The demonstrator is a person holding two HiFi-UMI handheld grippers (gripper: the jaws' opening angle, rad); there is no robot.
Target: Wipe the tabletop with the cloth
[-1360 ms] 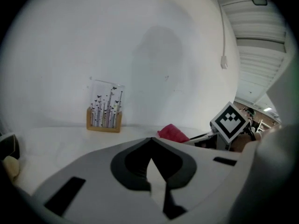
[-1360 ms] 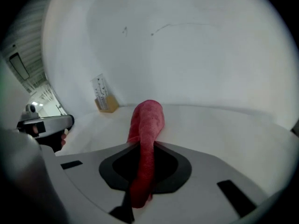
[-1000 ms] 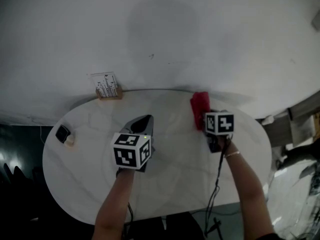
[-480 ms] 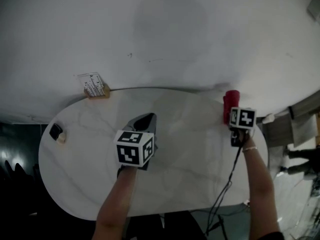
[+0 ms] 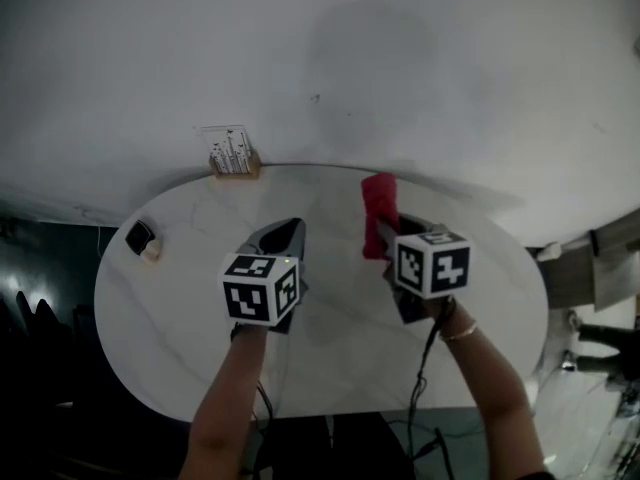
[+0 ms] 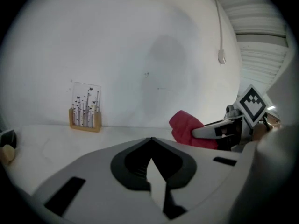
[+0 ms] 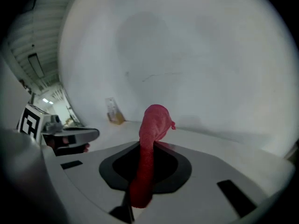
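The red cloth [image 5: 378, 200] lies bunched on the white oval tabletop [image 5: 200, 298] near its far edge, about the middle. My right gripper [image 5: 384, 236] is shut on it. In the right gripper view the cloth [image 7: 154, 120] rises out from between the jaws of the right gripper [image 7: 146, 146] and droops forward onto the table. My left gripper [image 5: 291, 228] hovers left of the cloth over the table's middle, shut with nothing in it. In the left gripper view its tip [image 6: 150, 140] points at the wall, with the cloth [image 6: 183, 126] ahead to the right.
A wooden card holder [image 5: 234, 155] stands at the table's back edge against the white wall. A small black object with a beige piece [image 5: 142, 239] sits at the far left of the table. The floor to the left is dark; cables hang off the near edge.
The right gripper swept the cloth out to the table's right end, then back left to the middle of the far edge. The left gripper stayed about where it was.
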